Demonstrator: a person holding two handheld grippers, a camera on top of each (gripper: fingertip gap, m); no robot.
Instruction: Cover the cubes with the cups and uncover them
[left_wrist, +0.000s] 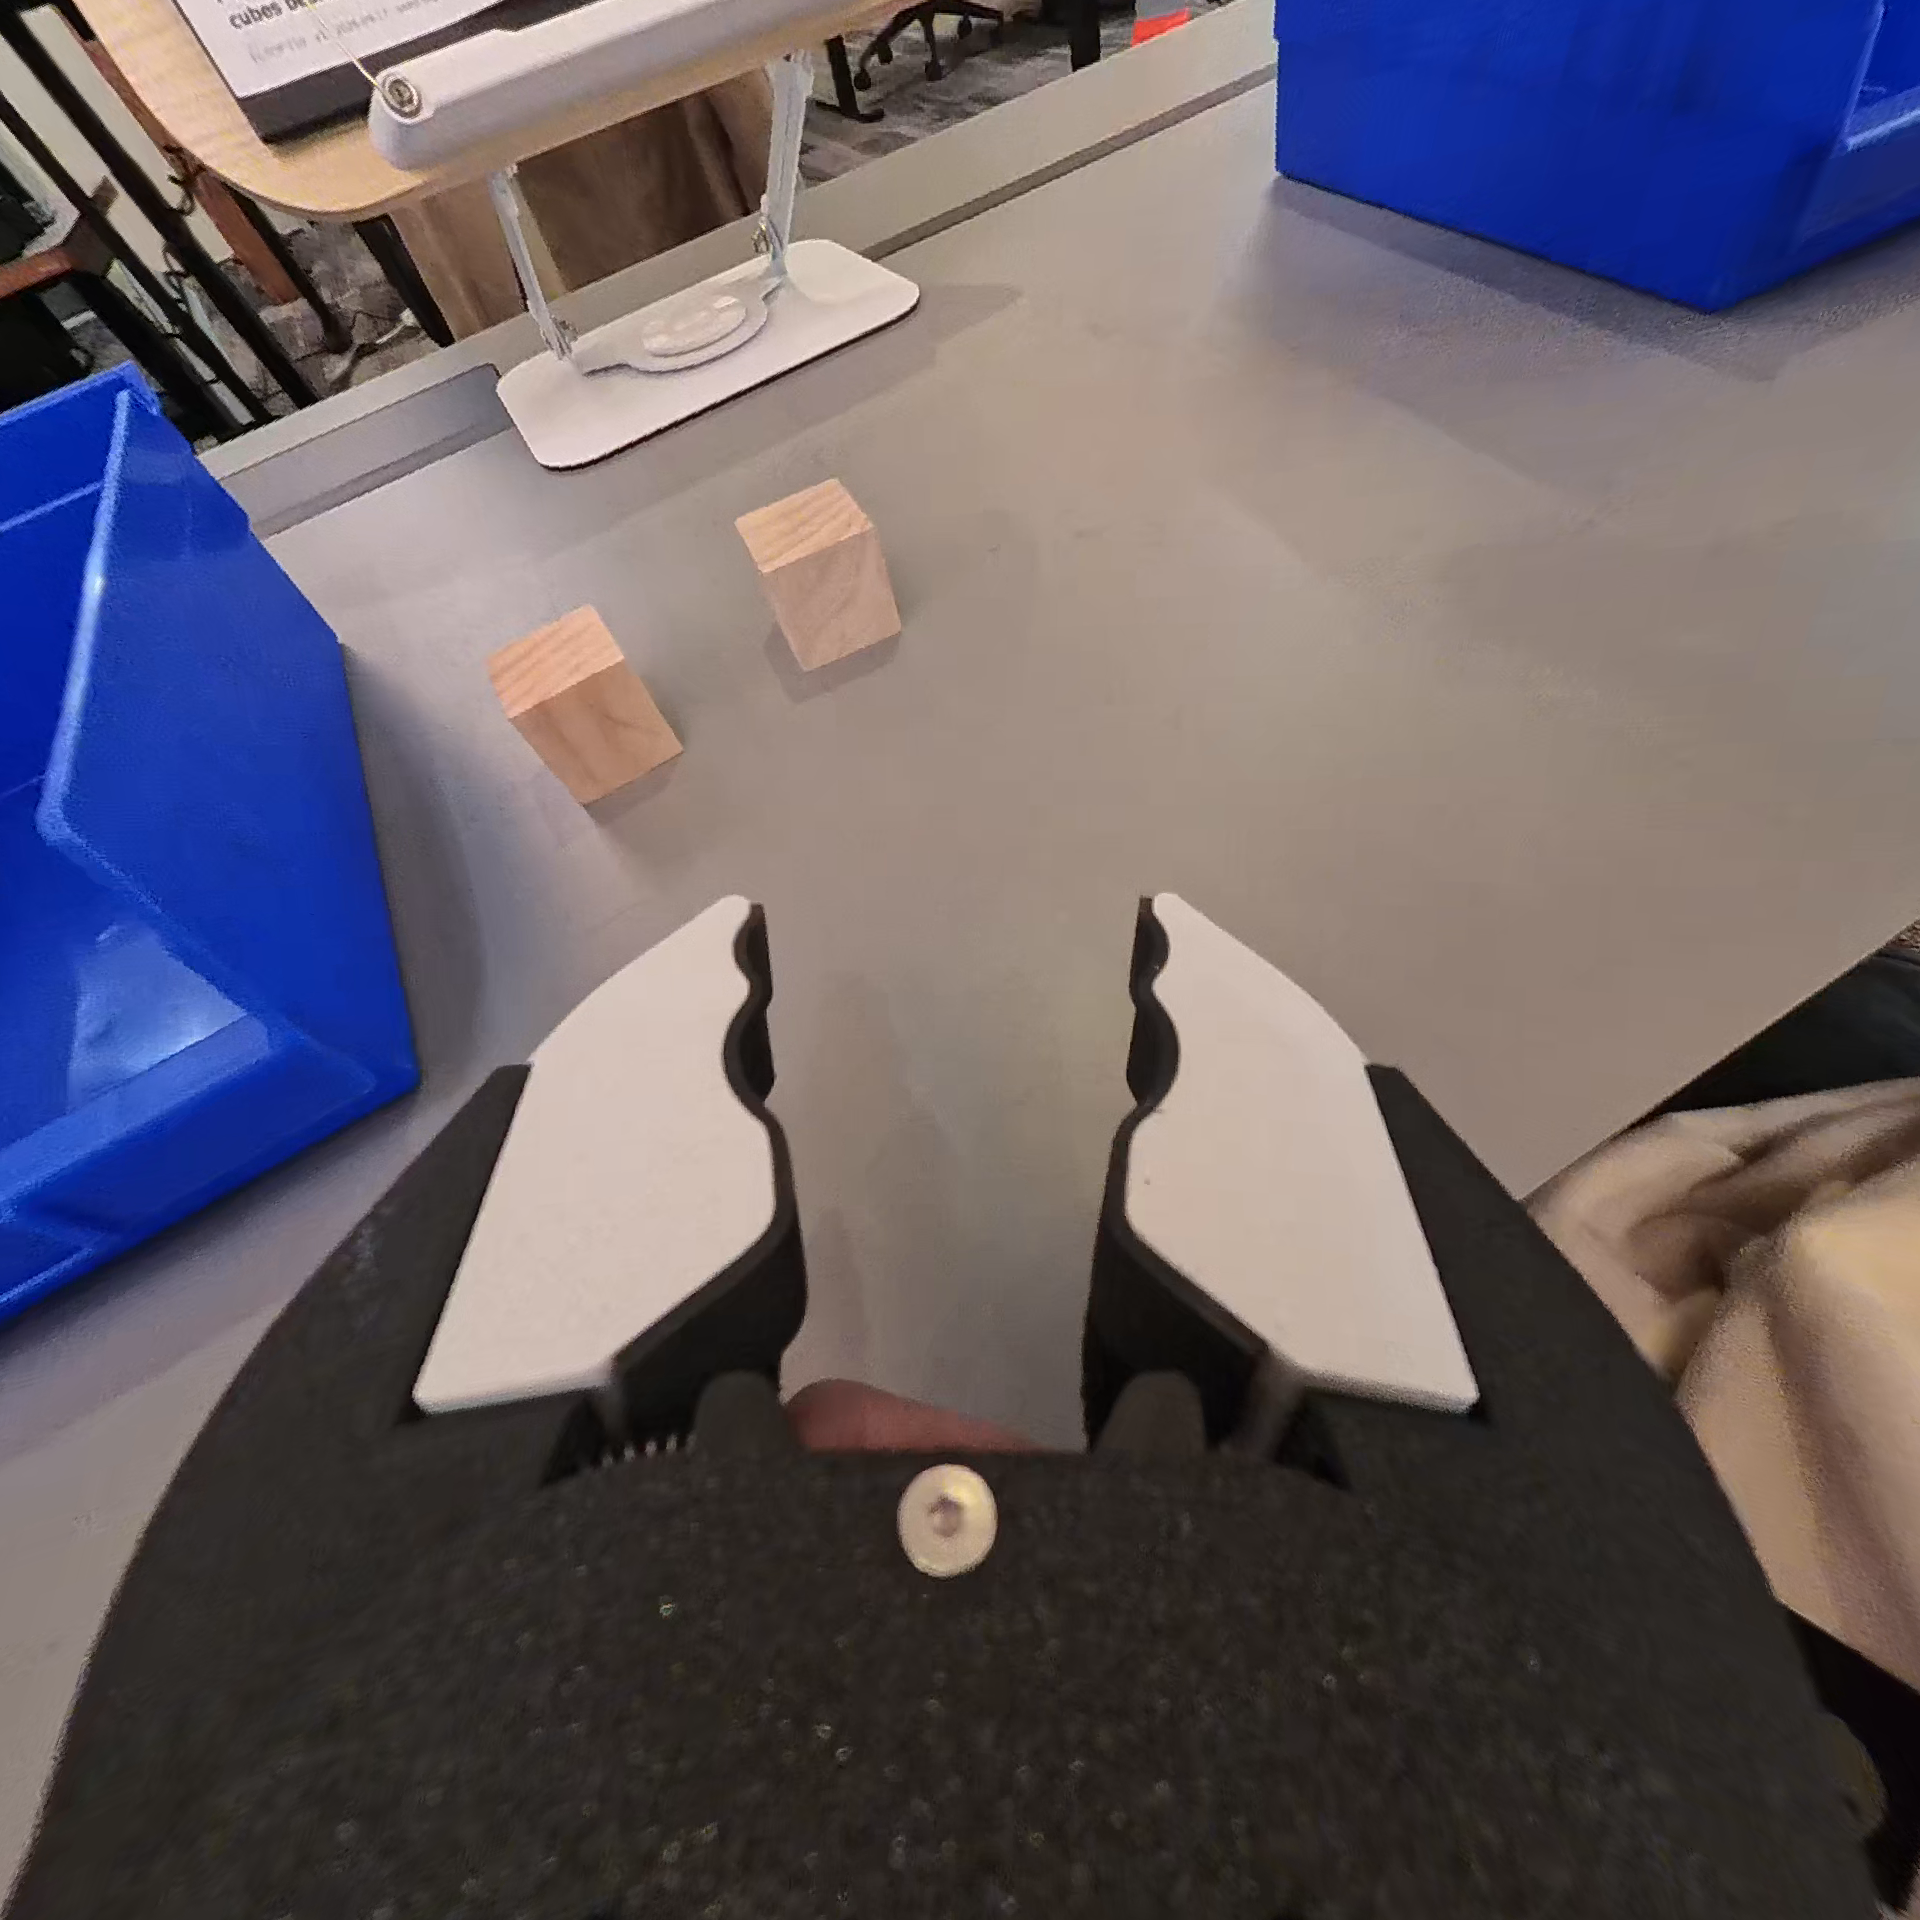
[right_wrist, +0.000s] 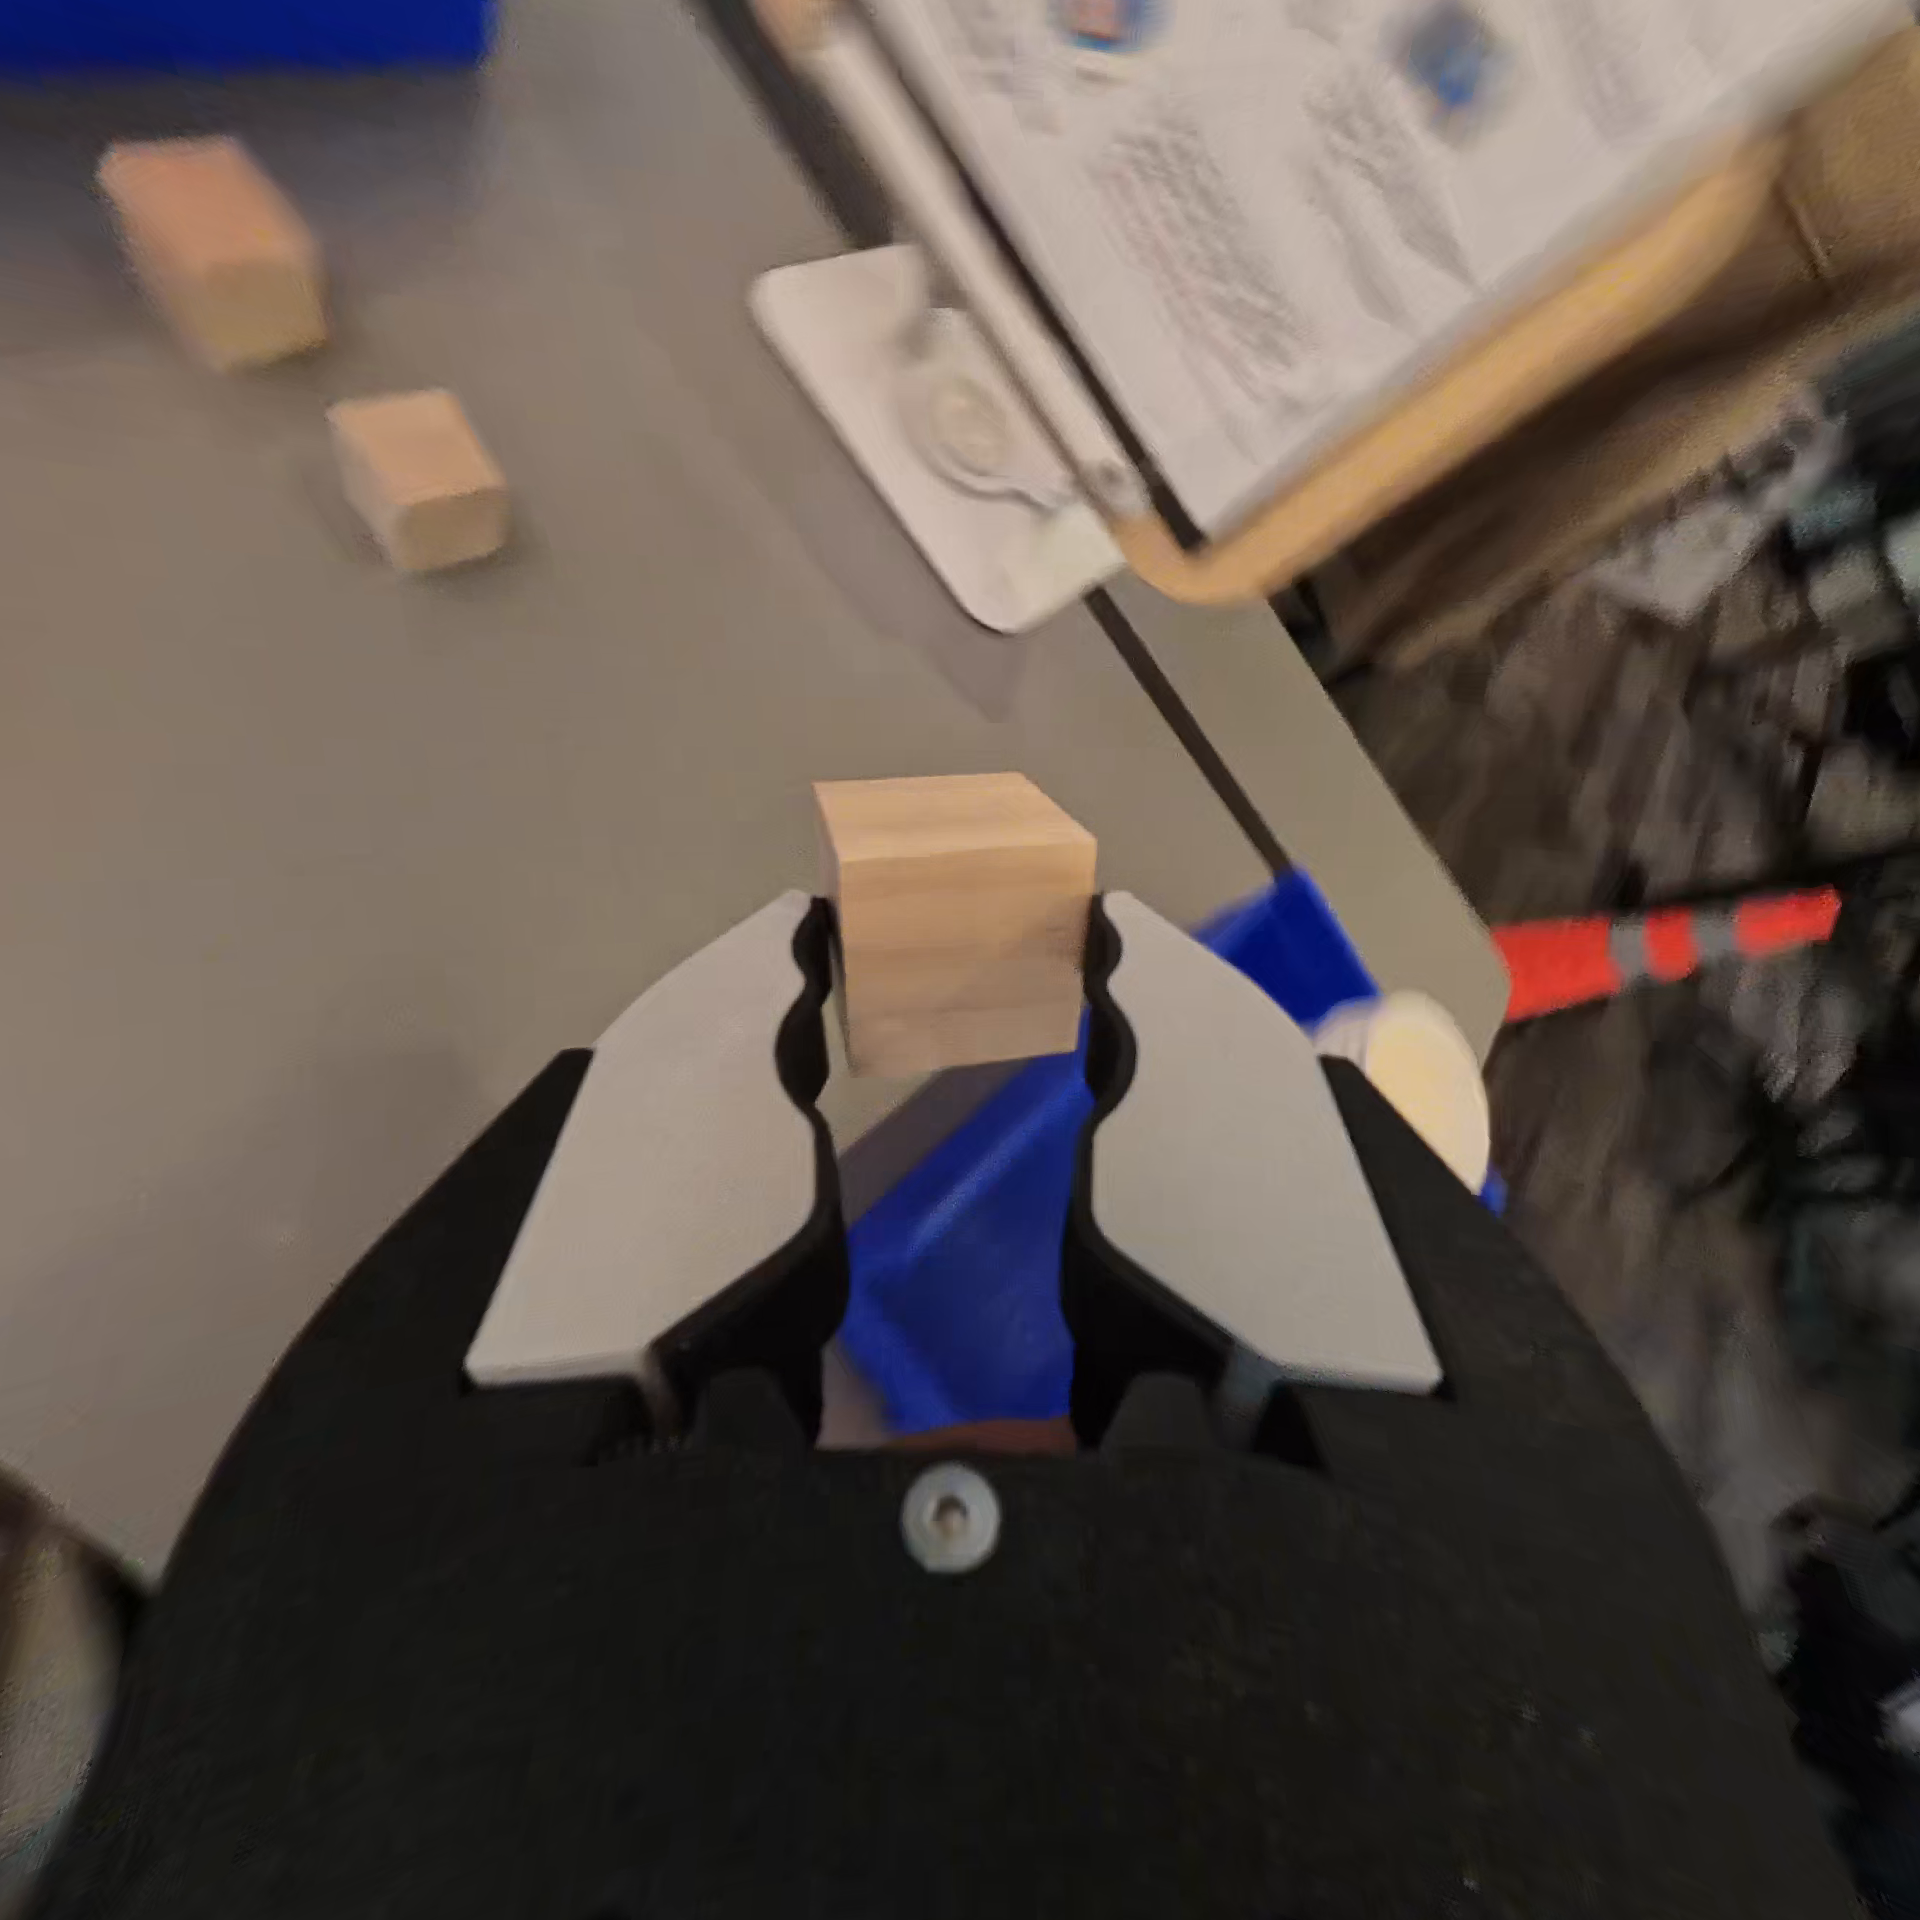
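Two wooden cubes stand on the grey table in the left wrist view, one at left (left_wrist: 584, 704) and one farther back (left_wrist: 821, 574). My left gripper (left_wrist: 951, 914) is open and empty, above the table in front of them. My right gripper (right_wrist: 956, 914) is shut on a third wooden cube (right_wrist: 956, 925) and holds it in the air above a blue bin (right_wrist: 966, 1278) at the table's edge. The other two cubes show blurred at upper left in the right wrist view, the nearer (right_wrist: 421, 480) and the farther (right_wrist: 213, 249). A pale cup-like object (right_wrist: 1423, 1081) lies in that bin.
A blue bin (left_wrist: 177, 831) stands at the left and another (left_wrist: 1590, 145) at the back right. A white tablet stand (left_wrist: 717, 353) with a printed sheet sits at the table's far edge. A person's beige sleeve (left_wrist: 1766, 1351) is at the right.
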